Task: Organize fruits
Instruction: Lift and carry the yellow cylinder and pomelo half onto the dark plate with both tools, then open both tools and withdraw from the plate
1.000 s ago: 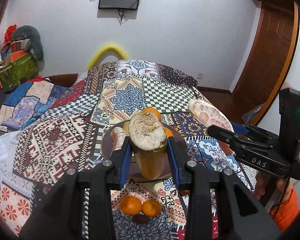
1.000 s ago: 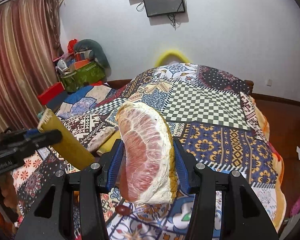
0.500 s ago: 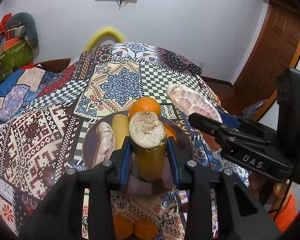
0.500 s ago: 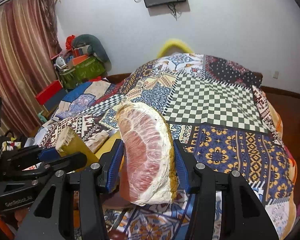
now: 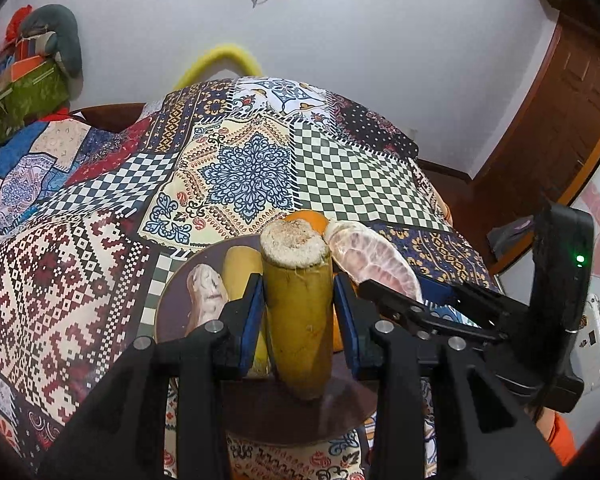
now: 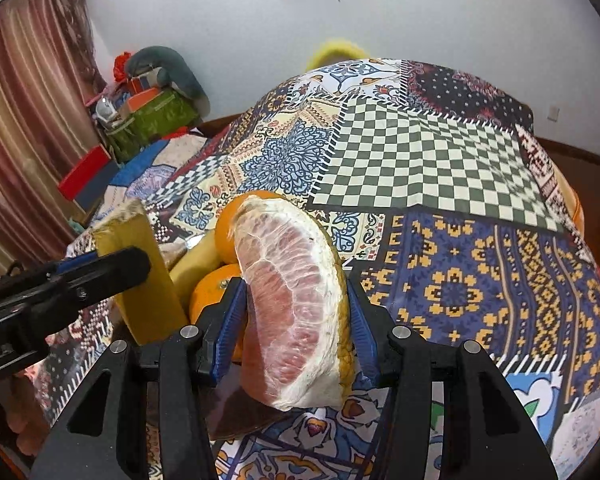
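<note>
pomelo wedge [image 6: 300,312] clamped in right tongs [image 6: 296,336]; left tongs [image 5: 300,316] grip yellow rind piece [image 5: 298,312] above brown plate [image 5: 172,300].

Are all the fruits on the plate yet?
Not yet. Oranges and two more pieces already lie on the plate. The left gripper holds a yellow chunk and the right gripper a pomelo wedge, both over the plate, not set down.
</note>
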Available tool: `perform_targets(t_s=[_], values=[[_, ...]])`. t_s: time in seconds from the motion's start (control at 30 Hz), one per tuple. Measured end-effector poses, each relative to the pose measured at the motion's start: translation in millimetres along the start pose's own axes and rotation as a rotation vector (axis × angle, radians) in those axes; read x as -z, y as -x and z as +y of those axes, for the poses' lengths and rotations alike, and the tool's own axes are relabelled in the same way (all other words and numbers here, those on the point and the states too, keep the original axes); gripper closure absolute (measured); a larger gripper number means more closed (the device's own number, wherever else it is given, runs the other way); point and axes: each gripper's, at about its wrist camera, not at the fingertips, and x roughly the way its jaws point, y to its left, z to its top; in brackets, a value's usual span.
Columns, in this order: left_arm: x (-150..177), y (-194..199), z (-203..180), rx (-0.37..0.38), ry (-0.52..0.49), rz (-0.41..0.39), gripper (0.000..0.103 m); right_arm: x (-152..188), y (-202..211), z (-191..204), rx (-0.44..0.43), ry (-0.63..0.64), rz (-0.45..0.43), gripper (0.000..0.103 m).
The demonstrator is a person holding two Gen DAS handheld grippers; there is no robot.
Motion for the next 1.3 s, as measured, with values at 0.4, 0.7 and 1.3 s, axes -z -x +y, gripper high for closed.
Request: perform_targets(t_s=[0.4, 0.7, 1.3], values=[[4.8, -17.2, 12.2, -0.030, 0.029, 0.063, 0.068, 2.3, 3.2, -1.0, 0.019, 0.008, 0.018, 0.051], [3.3, 1.9, 2.0, -0.029, 0.000, 0.051, 0.068, 5.2, 16.1, 3.9, 0.024, 0.038, 0.022, 0.051], [18.0, 109.5, -4.7, -0.057, -0.060, -0.088, 0.066, 13.4, 108.8, 51.6, 0.060, 0.123, -0.144, 0.050]])
